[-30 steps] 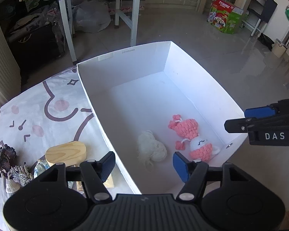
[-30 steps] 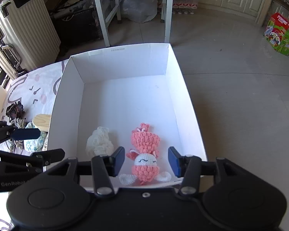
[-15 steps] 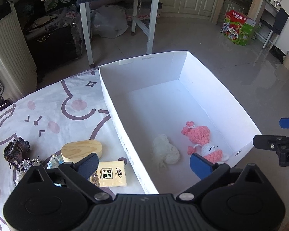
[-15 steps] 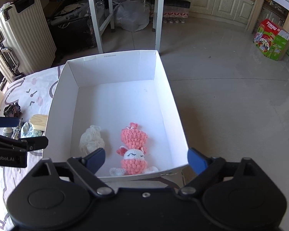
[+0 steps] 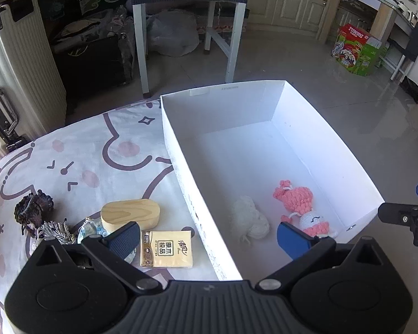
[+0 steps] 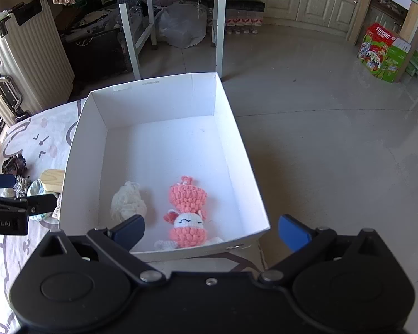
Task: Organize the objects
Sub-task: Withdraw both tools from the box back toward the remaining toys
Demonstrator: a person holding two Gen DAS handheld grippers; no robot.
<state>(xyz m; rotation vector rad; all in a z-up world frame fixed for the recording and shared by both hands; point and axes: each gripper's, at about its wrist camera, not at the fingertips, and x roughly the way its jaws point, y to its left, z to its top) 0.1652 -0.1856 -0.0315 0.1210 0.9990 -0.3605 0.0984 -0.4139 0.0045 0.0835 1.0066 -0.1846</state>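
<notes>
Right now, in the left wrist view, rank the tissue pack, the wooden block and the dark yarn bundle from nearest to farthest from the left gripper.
1. Tissue pack, just ahead of the left gripper, beside the box.
2. Wooden block, behind it, leftward.
3. Dark yarn bundle, far left on the cloth.

Your left gripper point(image 5: 209, 238) is spread wide, holding nothing. Your right gripper point(image 6: 211, 231) is equally wide and empty. Both seem to hang level with each other, though their height is hard to judge.
</notes>
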